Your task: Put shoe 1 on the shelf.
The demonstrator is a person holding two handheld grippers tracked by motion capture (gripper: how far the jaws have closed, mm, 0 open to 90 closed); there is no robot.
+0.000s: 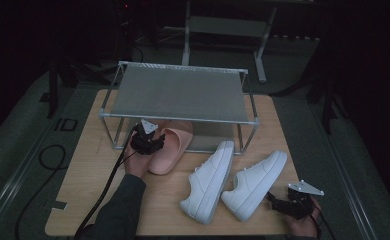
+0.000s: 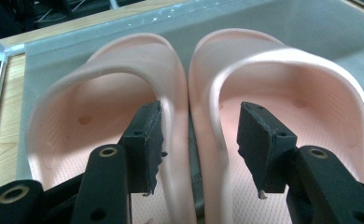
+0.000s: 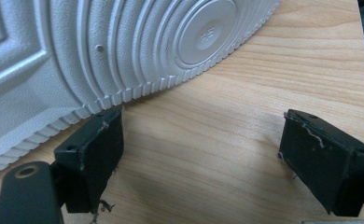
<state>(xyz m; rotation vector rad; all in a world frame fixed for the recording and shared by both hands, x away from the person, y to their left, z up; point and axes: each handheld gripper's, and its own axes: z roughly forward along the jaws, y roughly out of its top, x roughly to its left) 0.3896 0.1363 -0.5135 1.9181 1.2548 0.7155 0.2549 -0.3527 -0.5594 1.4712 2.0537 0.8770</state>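
pink slippers reach the rack's lower shelf; white sneakers wait on the table.
left hand-held gripper stands wide, straddling the slippers' touching walls without pressing; right hand-held gripper open, empty beside a sneaker sole.

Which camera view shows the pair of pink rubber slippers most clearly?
The left gripper view: both pink rubber slippers lie side by side, straps and footbeds clear, behind the open left claw. The high view shows them half hidden under the shelf. The right gripper view faces a white sole.
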